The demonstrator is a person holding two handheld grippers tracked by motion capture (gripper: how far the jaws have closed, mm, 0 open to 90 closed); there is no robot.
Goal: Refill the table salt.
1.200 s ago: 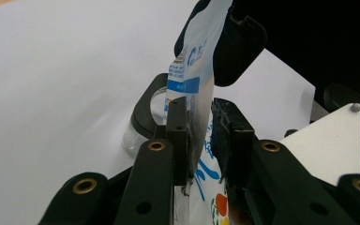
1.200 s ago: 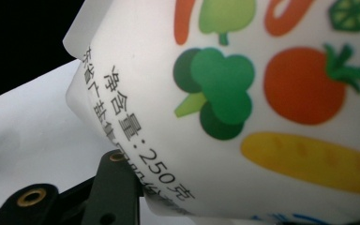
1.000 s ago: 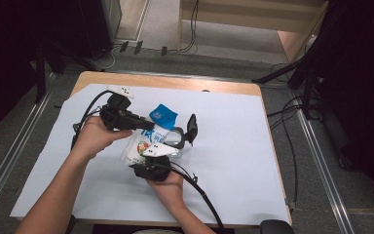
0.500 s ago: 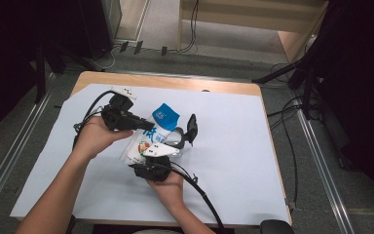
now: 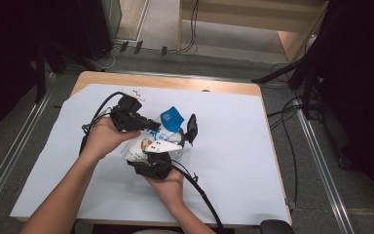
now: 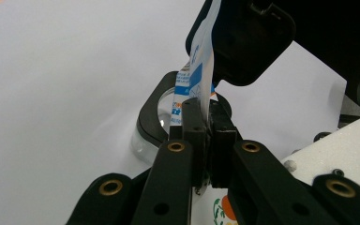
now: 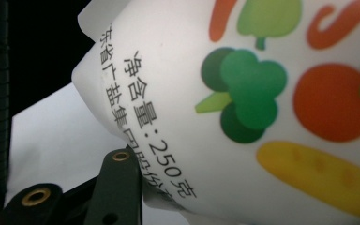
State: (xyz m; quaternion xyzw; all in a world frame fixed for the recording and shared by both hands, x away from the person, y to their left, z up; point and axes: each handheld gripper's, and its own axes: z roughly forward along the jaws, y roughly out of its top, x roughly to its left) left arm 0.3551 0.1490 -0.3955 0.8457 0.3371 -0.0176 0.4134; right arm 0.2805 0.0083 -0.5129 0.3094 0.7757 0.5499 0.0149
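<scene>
Fingers (image 6: 201,140) of my left gripper (image 5: 151,125) have just closed, pinching the blue top edge of the salt packet (image 7: 272,93); my right gripper (image 5: 164,152) clamps its white printed body, lifted above the worktop (image 5: 233,161). It feels soft, crinkly and slippery, so I grip by the seams. Beyond the white cover, cables cross the grey floor (image 5: 165,29).

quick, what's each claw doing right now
Left claw: closed on the blue top edge of the pouch; jaws have just been closing.
Right claw: gripping the pouch's white printed body.
</scene>
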